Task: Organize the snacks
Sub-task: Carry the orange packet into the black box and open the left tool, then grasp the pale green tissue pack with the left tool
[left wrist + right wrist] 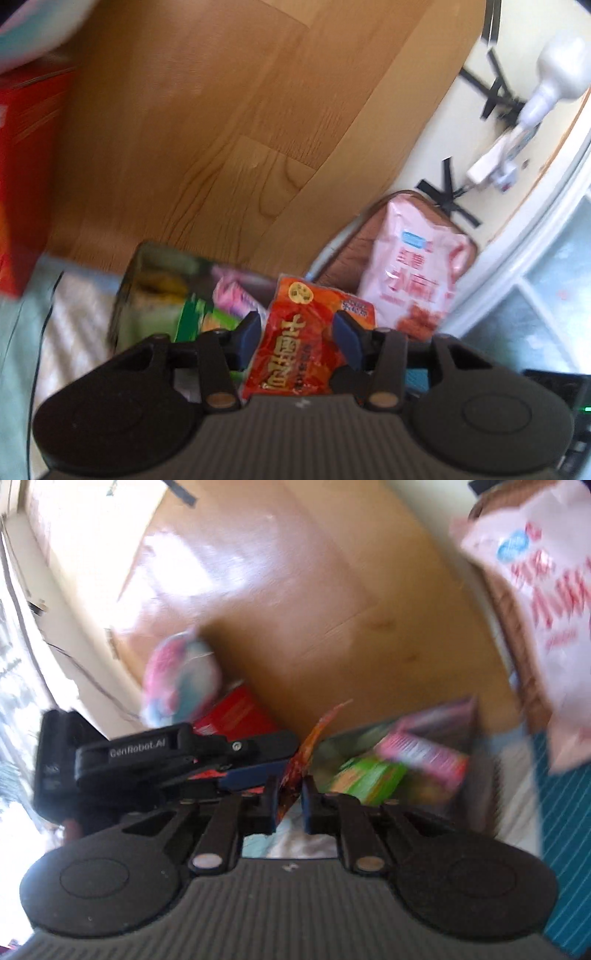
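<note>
A red and orange snack packet [303,339] with yellow lettering hangs between both grippers. In the left wrist view my left gripper [299,334] has its blue pads [251,332] pressed on the packet's two sides. The right wrist view shows the same packet [295,771] edge-on, with my right gripper [290,806] shut on its lower edge. There my left gripper [291,755] reaches in from the left and pinches the packet higher up. Just beyond stands an open box [147,280] [461,738] with green and pink snack packs inside.
A large pink bag [413,266] [546,609] lies on a brown mat to the right. A red carton [26,166] [236,712] and a round pink-teal pack [181,675] are on the left. Wooden floor [221,129] lies beyond, with a white bottle [554,74] at far right.
</note>
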`<state>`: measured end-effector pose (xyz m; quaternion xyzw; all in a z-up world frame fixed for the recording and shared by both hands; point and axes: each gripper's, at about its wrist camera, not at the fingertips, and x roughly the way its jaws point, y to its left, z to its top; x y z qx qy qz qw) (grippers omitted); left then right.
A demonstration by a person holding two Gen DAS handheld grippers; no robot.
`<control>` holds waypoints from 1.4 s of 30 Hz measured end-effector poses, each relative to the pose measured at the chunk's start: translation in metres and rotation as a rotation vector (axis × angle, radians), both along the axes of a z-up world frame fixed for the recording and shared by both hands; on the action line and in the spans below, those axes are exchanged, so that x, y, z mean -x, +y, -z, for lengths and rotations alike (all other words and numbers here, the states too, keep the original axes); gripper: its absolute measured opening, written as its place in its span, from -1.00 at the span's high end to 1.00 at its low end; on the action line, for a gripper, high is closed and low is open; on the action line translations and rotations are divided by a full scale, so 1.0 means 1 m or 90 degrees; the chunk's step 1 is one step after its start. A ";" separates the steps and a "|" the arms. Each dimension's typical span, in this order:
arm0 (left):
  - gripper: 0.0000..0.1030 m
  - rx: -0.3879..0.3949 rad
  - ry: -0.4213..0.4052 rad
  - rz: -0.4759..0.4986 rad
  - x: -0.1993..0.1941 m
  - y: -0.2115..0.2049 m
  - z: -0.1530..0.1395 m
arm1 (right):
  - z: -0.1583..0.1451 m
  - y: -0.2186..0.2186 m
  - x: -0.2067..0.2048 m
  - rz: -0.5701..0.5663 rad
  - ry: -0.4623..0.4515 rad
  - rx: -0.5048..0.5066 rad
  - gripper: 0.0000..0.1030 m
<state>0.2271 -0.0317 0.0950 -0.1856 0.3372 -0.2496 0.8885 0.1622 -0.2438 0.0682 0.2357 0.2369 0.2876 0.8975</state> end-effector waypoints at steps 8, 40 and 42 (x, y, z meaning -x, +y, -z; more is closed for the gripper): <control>0.11 -0.026 0.035 0.007 -0.005 -0.005 0.031 | 0.020 -0.002 0.002 0.155 -0.079 0.160 0.33; 0.23 -0.078 0.099 -0.033 0.193 0.110 0.061 | 0.050 0.140 0.178 -0.222 -0.130 0.398 0.37; 0.23 -0.073 0.073 -0.025 0.181 0.105 0.048 | 0.041 0.133 0.167 -0.190 -0.140 0.384 0.38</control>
